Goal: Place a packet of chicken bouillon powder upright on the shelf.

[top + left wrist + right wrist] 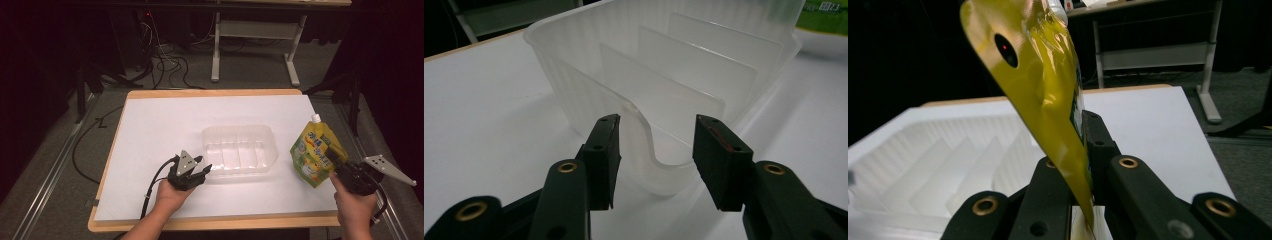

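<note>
- Our right gripper (334,161) pinches the yellow spouted pouch (315,154) by its edge, right of the clear tray (240,150).
- Our left gripper (197,172) straddles the tray's near-left corner on the table (150,130), jaws apart.

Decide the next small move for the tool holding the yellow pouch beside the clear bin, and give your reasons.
Probably carry the pouch leftward, over the bin, ready to lower it in. The right tool is shut on the pouch's edge, and the pouch hangs just right of the bin. The bin's slots look empty. The left tool straddles the bin's near wall, seemingly to steady it.
</note>
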`<state>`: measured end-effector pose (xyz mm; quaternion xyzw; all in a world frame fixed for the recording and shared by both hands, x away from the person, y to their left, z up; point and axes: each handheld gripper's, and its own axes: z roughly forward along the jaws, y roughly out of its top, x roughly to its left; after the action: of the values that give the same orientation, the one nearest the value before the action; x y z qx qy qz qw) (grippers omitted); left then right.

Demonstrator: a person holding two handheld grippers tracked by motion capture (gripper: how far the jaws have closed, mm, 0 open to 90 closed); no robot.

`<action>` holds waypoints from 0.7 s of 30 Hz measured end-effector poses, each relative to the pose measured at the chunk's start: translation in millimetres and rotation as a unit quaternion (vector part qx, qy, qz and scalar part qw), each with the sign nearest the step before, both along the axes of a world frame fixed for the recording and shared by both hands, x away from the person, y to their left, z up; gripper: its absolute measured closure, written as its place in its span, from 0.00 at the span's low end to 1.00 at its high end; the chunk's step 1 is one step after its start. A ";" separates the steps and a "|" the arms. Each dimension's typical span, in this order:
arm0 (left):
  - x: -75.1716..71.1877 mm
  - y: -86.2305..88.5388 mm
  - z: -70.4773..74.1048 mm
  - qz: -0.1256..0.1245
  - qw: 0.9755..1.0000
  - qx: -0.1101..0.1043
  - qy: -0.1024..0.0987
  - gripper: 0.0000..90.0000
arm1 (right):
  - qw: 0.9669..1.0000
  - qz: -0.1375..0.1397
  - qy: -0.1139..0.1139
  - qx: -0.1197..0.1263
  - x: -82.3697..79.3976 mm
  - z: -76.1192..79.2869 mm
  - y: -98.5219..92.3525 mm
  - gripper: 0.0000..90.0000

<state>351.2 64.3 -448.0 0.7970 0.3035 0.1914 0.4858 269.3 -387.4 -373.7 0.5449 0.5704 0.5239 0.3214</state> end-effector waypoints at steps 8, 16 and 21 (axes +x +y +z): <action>-2.3 2.2 -0.9 0.001 1.000 0.003 -0.001 0.61 | 0.999 0.020 -0.035 0.031 -2.4 27.9 14.5 1.00; -3.0 3.1 -1.2 0.001 1.000 0.003 0.000 0.61 | 0.997 0.047 -0.048 0.033 7.8 45.6 36.2 1.00; -2.9 2.4 -1.7 -0.002 1.000 0.004 0.001 0.61 | 0.996 0.064 -0.052 0.032 17.0 51.6 53.0 1.00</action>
<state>348.2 66.7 -449.7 0.7996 0.3019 0.1911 0.4827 286.3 -334.3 -322.1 0.4896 0.5692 0.5891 0.2988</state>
